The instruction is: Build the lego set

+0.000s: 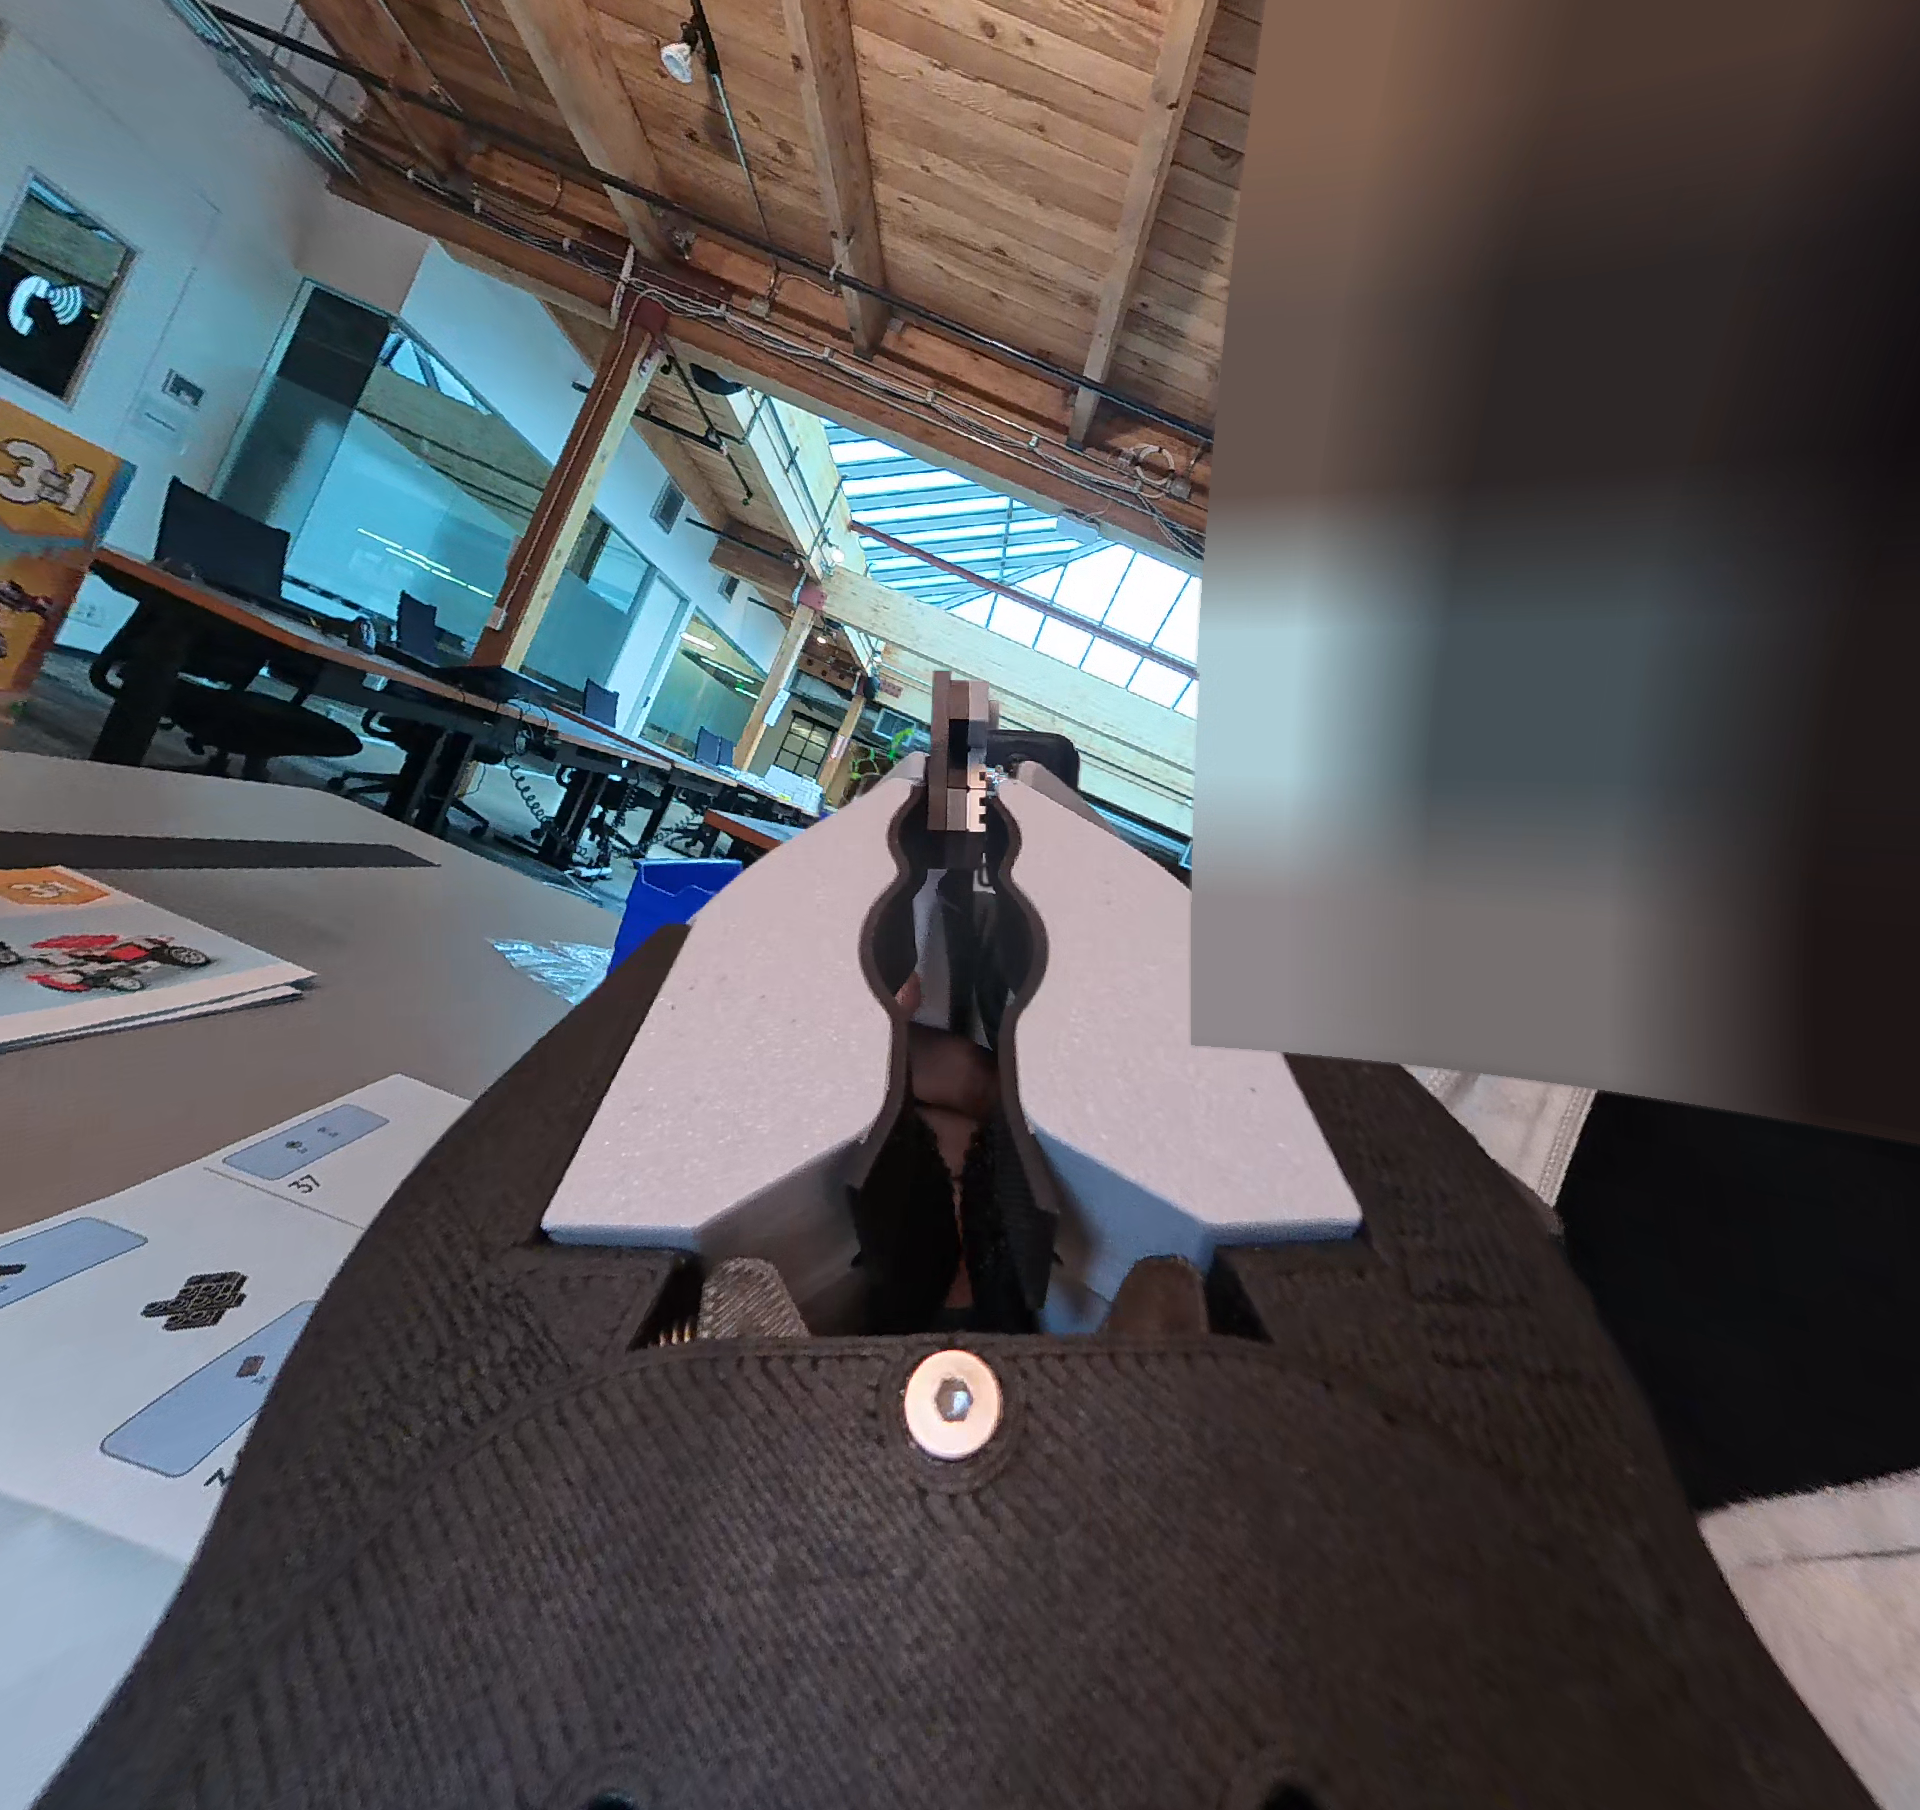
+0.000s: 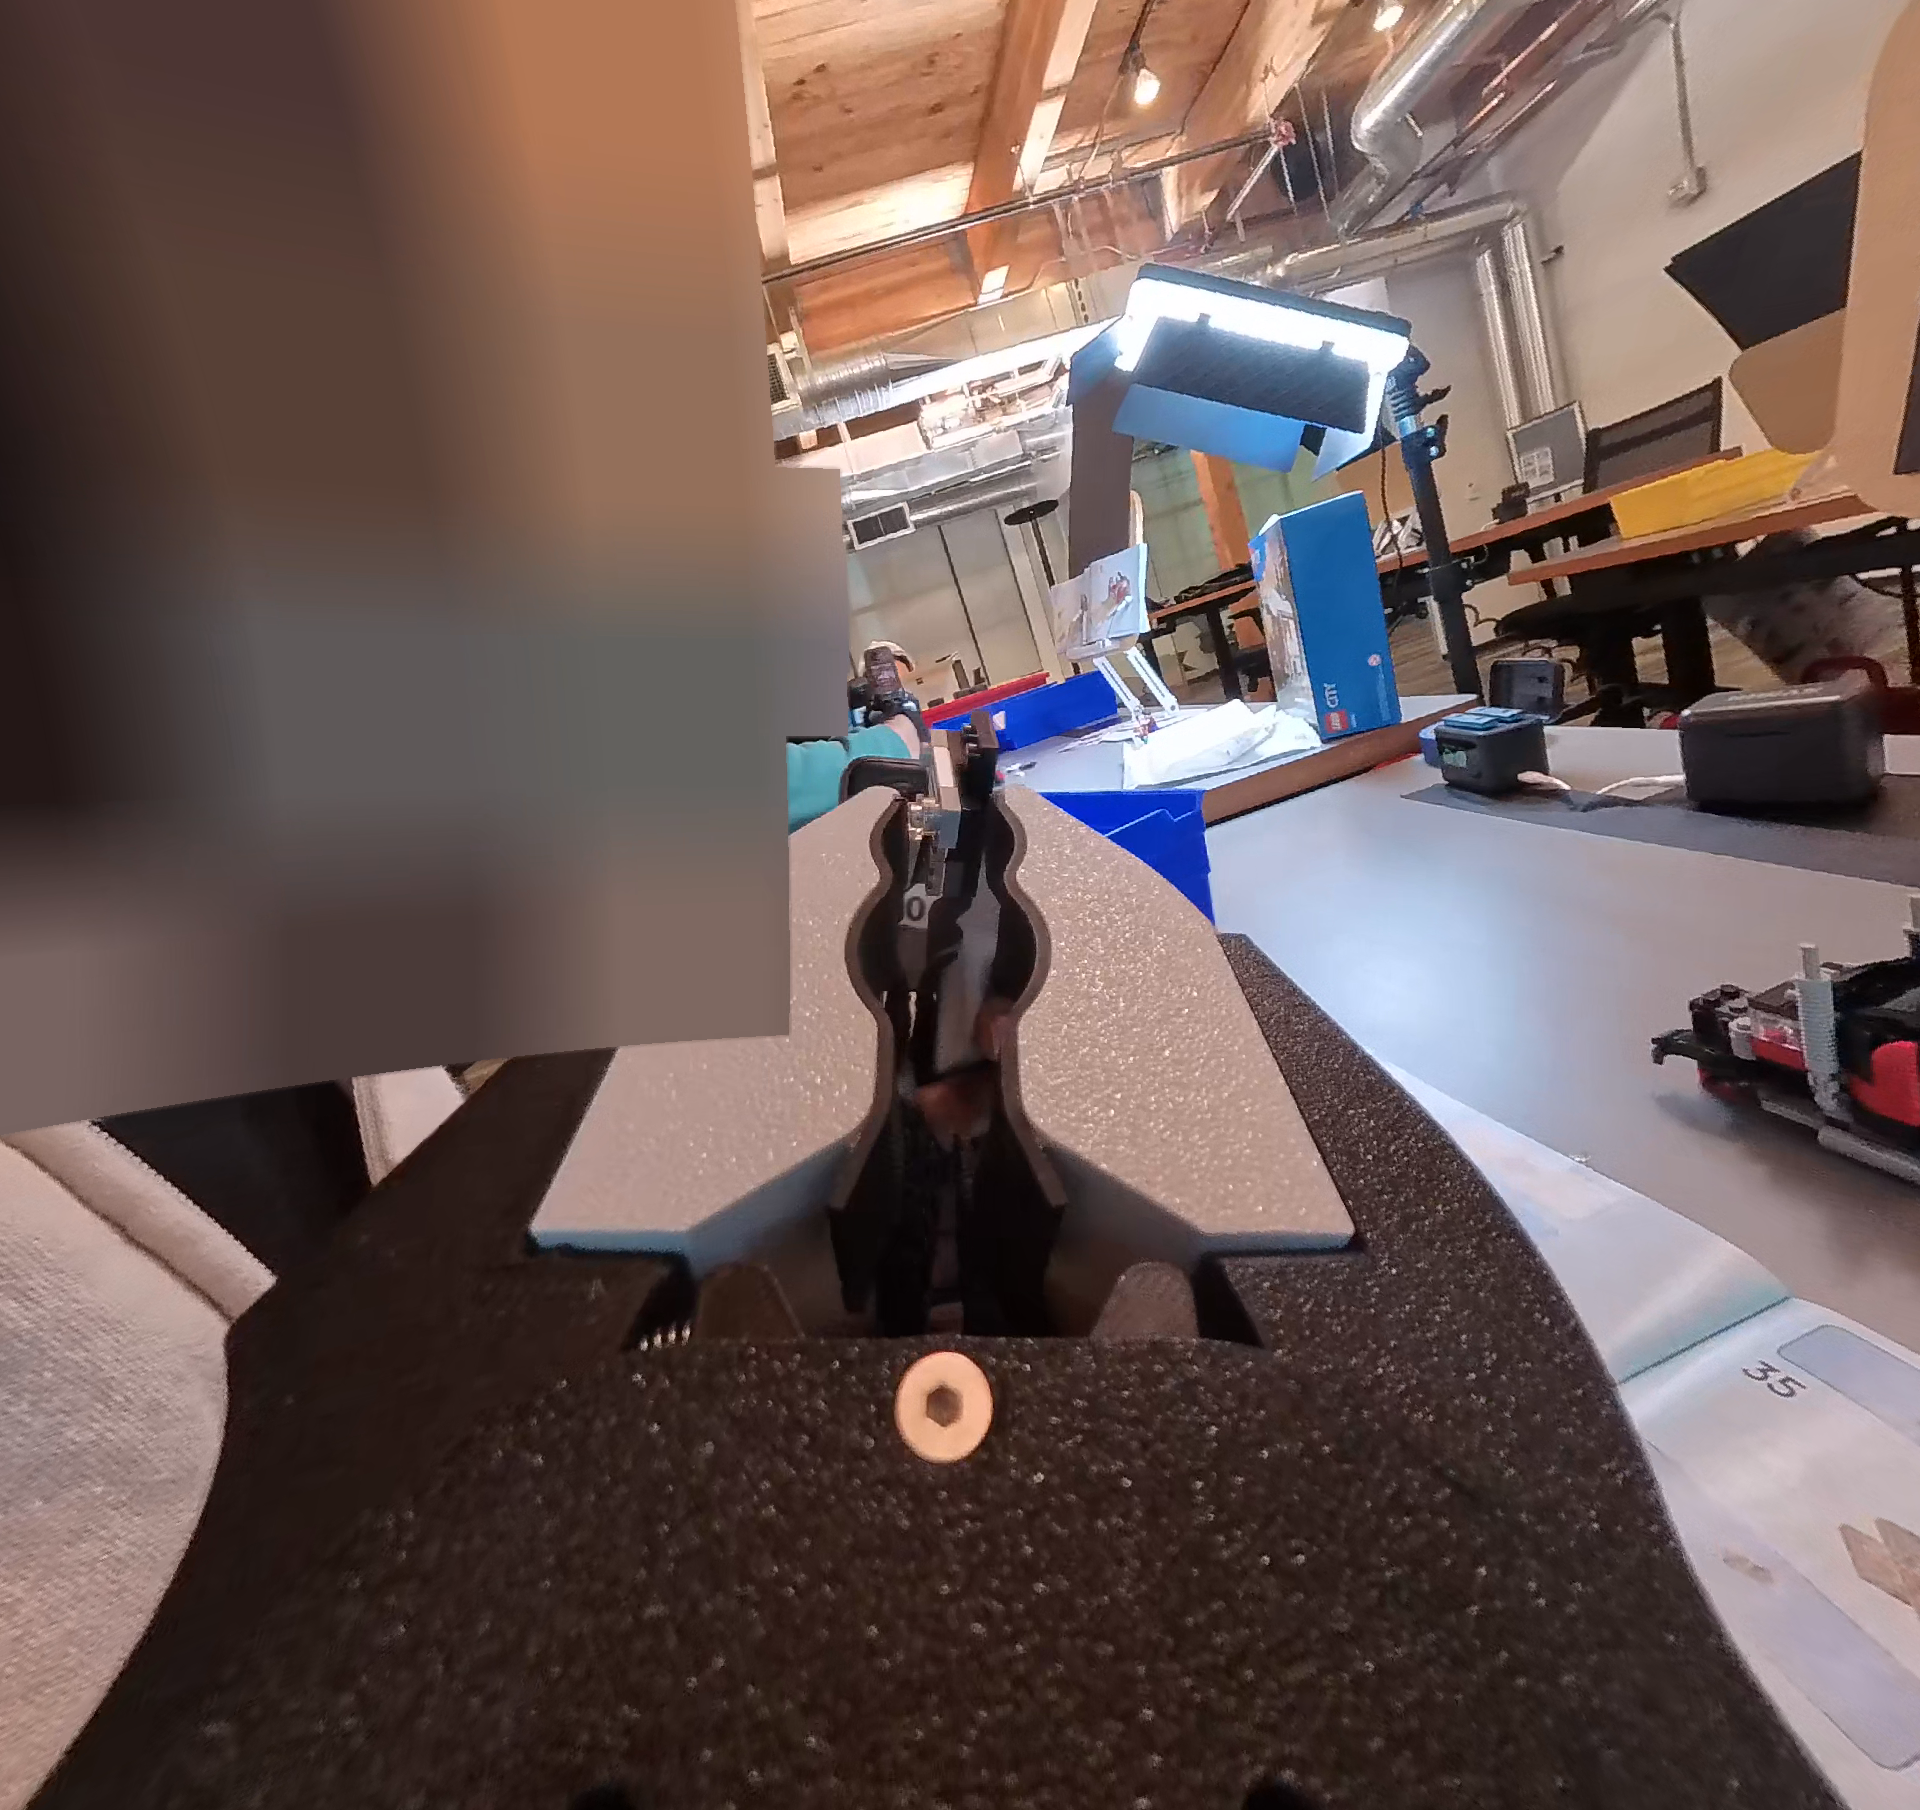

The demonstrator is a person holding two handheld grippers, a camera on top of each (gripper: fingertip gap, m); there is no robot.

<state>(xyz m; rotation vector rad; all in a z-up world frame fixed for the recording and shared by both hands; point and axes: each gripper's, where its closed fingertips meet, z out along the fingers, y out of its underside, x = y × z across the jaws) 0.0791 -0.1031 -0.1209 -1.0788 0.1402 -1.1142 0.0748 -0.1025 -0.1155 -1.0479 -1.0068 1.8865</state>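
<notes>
Fingers of the left gripper (image 1: 958, 773) are closed on a small grey brick piece (image 1: 961, 737), which sticks out above their tips. The right gripper (image 2: 961, 794) pinches a black piece (image 2: 977, 773) likewise, both raised above the table (image 2: 1455, 887).

Bright skylight (image 1: 1039, 555) and lamp panel (image 2: 1247, 347) glare (wide-angle edge warp).
</notes>
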